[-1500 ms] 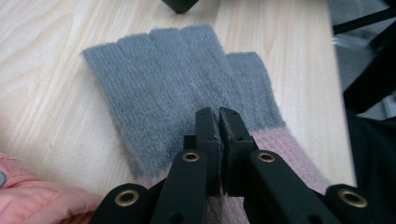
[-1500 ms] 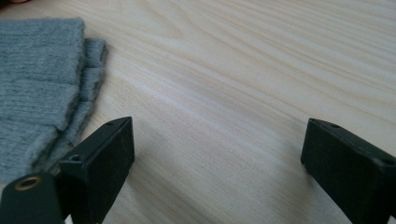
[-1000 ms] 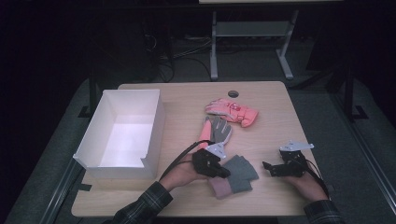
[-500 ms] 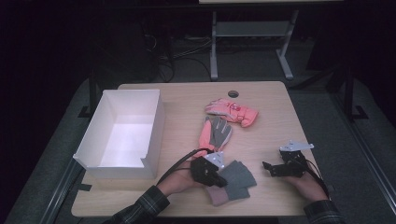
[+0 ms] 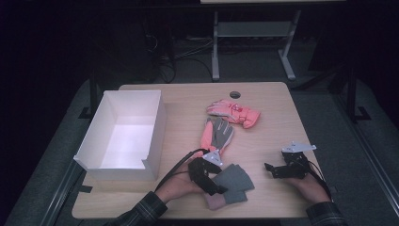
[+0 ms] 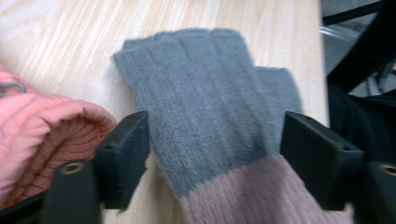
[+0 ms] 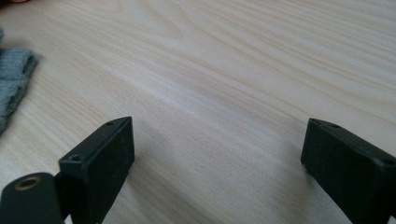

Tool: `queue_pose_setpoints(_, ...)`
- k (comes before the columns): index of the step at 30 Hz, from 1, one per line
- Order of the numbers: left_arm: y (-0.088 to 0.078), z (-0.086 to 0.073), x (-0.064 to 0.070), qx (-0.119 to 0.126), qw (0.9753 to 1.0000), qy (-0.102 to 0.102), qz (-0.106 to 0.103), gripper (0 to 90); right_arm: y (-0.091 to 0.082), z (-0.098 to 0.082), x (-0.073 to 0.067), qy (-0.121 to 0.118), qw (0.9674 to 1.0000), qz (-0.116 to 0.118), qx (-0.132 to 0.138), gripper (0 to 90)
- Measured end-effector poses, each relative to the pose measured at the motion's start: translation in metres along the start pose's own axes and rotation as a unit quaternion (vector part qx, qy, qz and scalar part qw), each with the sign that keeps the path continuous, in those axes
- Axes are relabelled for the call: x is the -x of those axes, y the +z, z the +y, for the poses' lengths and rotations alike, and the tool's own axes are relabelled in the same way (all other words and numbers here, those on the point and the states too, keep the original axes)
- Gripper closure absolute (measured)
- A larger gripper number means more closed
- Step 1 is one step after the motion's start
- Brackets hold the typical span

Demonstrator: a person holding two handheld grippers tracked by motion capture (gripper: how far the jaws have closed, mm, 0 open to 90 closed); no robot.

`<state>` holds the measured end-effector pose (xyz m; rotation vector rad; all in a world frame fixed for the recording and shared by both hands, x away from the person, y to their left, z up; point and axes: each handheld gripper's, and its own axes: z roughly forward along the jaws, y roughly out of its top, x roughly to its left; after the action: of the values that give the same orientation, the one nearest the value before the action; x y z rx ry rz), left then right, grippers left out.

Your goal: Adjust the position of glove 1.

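A grey knit glove [image 5: 234, 178] with a dusty-pink cuff [image 5: 219, 201] lies near the table's front edge, on top of a second one like it. My left gripper [image 5: 217, 187] is open and low over it. In the left gripper view the jaws stand on either side of the grey glove [image 6: 210, 102], just above its cuff [image 6: 266, 196], without pinching it. My right gripper [image 5: 275, 170] is open over bare wood to the right. The right gripper view shows the glove's edge [image 7: 11, 79] at far left and nothing between the jaws.
A white open box [image 5: 123, 134] stands at the left of the table [image 5: 188, 99]. A pink ski glove [image 5: 234, 113] and a pink-and-grey one [image 5: 217, 134] lie mid-table. Its pink cuff [image 6: 42, 126] sits beside my left jaw.
My left gripper has slid a little toward the front edge and turned onto the grey knit glove, so its jaws now straddle it. The right gripper has hardly moved.
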<state>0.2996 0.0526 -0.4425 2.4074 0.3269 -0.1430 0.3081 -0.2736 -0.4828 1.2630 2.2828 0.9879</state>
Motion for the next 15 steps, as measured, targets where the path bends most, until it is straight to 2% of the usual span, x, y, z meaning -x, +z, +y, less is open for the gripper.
queue_pose_setpoints(1,0.003,0.000,0.001,-0.004,1.0000,-0.001,0.006,19.8,0.000,0.000,0.000,0.000,1.0000,0.000,0.000,8.9)
queue_pose_setpoints(2,0.006,0.000,0.001,-0.006,0.9999,-0.001,0.009,16.0,0.000,0.000,0.000,0.000,1.0000,0.000,0.000,8.9)
queue_pose_setpoints(7,0.015,0.001,0.004,-0.017,0.9997,0.001,0.017,14.6,0.000,0.000,0.000,0.000,1.0000,0.000,0.000,8.9)
queue_pose_setpoints(15,0.022,-0.002,0.003,-0.019,0.9997,-0.012,0.003,16.2,0.000,0.000,0.000,0.000,1.0000,0.000,0.000,8.9)
